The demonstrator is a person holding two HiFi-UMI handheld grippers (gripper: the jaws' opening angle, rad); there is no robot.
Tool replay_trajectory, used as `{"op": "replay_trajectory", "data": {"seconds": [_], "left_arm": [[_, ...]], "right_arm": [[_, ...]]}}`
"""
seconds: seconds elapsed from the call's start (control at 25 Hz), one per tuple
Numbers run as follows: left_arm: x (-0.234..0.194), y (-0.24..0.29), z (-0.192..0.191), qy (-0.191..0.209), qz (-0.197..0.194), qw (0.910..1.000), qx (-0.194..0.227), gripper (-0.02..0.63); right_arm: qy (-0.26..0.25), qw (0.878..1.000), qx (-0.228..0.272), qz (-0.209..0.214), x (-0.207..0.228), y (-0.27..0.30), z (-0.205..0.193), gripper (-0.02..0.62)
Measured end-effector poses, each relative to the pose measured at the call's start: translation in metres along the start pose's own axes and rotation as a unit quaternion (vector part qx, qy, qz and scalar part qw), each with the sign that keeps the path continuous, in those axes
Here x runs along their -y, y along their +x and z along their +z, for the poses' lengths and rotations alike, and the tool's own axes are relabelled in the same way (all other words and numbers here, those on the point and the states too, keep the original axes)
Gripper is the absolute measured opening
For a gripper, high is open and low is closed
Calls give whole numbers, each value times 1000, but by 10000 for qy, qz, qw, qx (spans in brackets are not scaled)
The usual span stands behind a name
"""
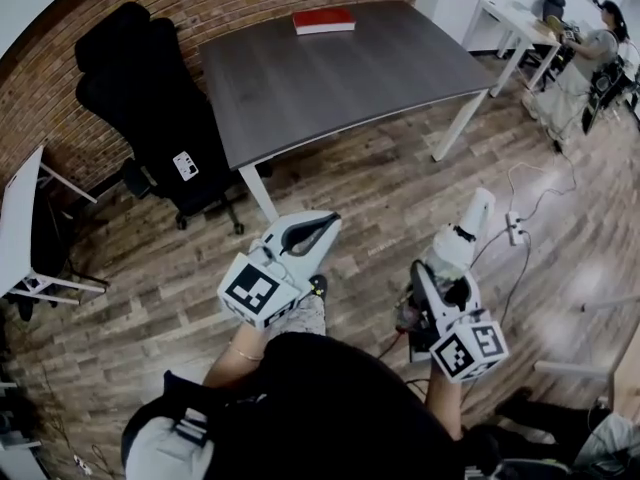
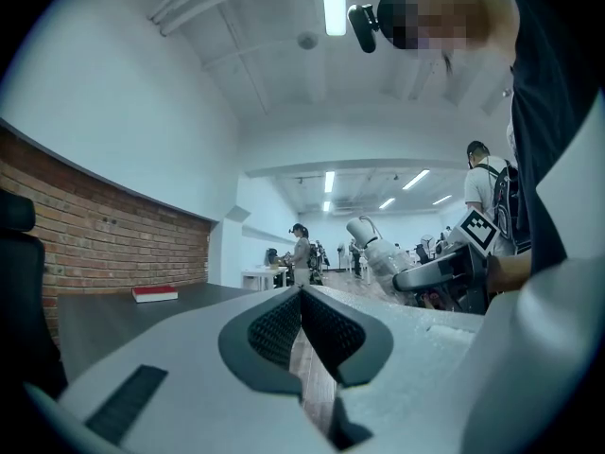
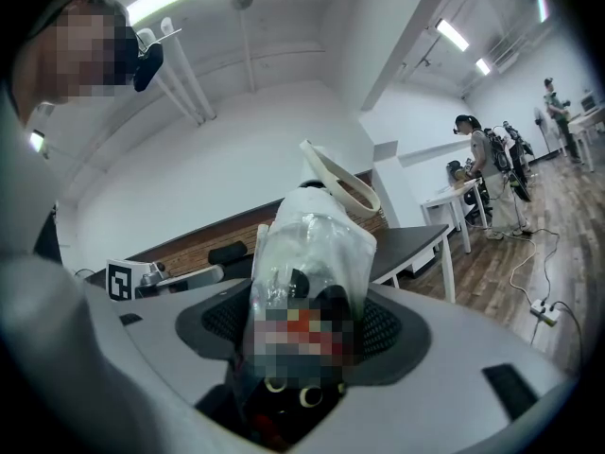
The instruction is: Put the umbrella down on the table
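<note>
Umbrella [image 1: 470, 223], clamped in your right gripper [image 1: 445, 280], points lengthwise away from you; table [image 1: 340, 88] lies ahead and leftward; left gripper [image 1: 330, 223] closed, empty.

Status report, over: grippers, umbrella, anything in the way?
Left hand-held gripper shut, empty. Right hand-held gripper shut on umbrella, short of the table. Only a red book on it, at the far edge.

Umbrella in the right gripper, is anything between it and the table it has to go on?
Nothing visible. Only bare wood floor lies between the umbrella and the table. On the tabletop, a red book sits at the far edge; the near part is free.
</note>
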State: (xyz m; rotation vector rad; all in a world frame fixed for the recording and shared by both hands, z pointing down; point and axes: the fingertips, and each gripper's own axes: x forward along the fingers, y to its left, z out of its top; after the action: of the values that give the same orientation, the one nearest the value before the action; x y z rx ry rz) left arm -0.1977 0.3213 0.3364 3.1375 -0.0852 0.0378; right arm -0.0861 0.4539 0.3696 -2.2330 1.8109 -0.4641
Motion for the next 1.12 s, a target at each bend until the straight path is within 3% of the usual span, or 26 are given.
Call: {"op": "replay_trajectory", "data": {"seconds": [0.28, 0.76, 1.12], "left_arm": [[-50, 39, 1, -8, -50, 10000, 77, 2], [-154, 78, -4, -235, -72, 9997, -21, 2], [-222, 96, 0, -107, -85, 9996, 264, 2]], "right_arm": [[9, 9998, 79, -158, 26, 50, 19, 291], [-52, 9995, -109, -283, 34, 157, 42, 291], [-146, 9993, -76, -340, 33, 223, 54, 291]]}}
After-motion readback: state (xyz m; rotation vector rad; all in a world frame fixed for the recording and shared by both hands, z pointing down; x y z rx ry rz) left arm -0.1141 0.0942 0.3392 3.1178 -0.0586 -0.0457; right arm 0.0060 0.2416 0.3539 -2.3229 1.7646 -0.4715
